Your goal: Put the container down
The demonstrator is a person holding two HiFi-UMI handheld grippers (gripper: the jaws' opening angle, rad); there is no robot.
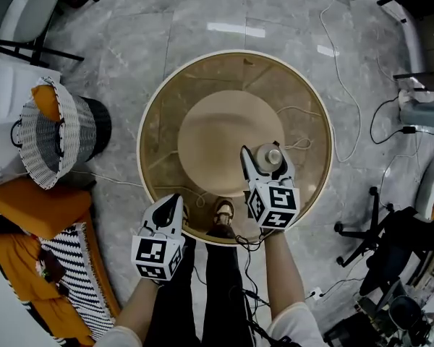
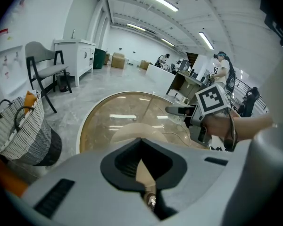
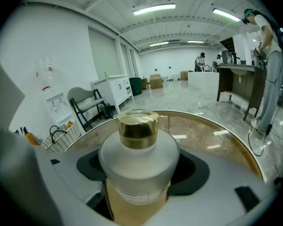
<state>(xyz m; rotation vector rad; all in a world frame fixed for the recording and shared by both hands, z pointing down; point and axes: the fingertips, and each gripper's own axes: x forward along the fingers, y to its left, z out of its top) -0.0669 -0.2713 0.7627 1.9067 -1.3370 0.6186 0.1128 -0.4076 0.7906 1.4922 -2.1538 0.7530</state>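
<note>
While in claw [image 1: 264, 159], container [image 3: 139, 154] over table [image 1: 202, 78]

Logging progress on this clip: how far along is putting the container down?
Done: the bottle is upright over the round table. In hand: the right gripper is shut on it. Remaining: set it down, if it isn't resting already, which I can't tell, then open the gripper. The left gripper is shut and empty.
</note>
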